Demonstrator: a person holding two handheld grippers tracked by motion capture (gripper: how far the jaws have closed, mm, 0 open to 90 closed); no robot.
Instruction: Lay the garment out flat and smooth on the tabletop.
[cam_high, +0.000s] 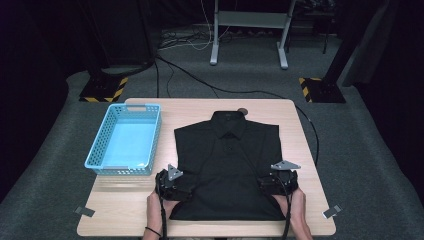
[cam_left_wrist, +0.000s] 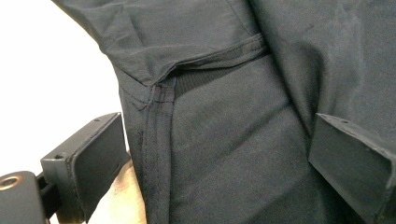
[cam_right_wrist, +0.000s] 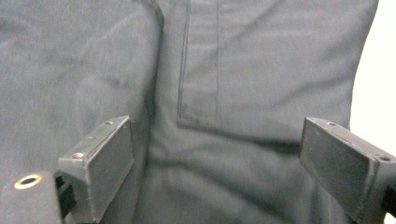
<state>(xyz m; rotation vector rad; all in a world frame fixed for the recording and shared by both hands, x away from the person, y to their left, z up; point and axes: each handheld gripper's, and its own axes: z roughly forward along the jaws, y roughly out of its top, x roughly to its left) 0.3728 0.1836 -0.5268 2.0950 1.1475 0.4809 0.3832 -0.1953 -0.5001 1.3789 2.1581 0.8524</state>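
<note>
**Shirt fold: sleeves in, both grippers let go**

Wooden table (cam_high: 305, 150) on grey carpet, dark room, desk frame at the back.

High view: black shirt (cam_high: 227, 165) lies flat mid-table, collar away from the person, both sleeves already folded in so the outline is a rectangle. Blue basket (cam_high: 125, 140) sits just left of it, apart from the cloth. Left gripper (cam_high: 175, 187) rests at the shirt's left edge, right gripper (cam_high: 275, 182) at the right edge, both low on the body.

Left gripper view: jaws spread wide, nothing pinched. Folded sleeve hem (cam_left_wrist: 205, 60) and side seam (cam_left_wrist: 159, 140) lie between and ahead of them.

Right gripper view: same story, jaws apart and released. Sleeve cuff edge (cam_right_wrist: 201, 121) lies flat on the shirt body between them.

Read: sleeve-fold step looks finished, hands are between grasps. Next likely the lengthwise fold, hem up to collar. That needs both grippers moved down to the bottom corners, biting all layers evenly so the tucked sleeves don't slide out.
</note>
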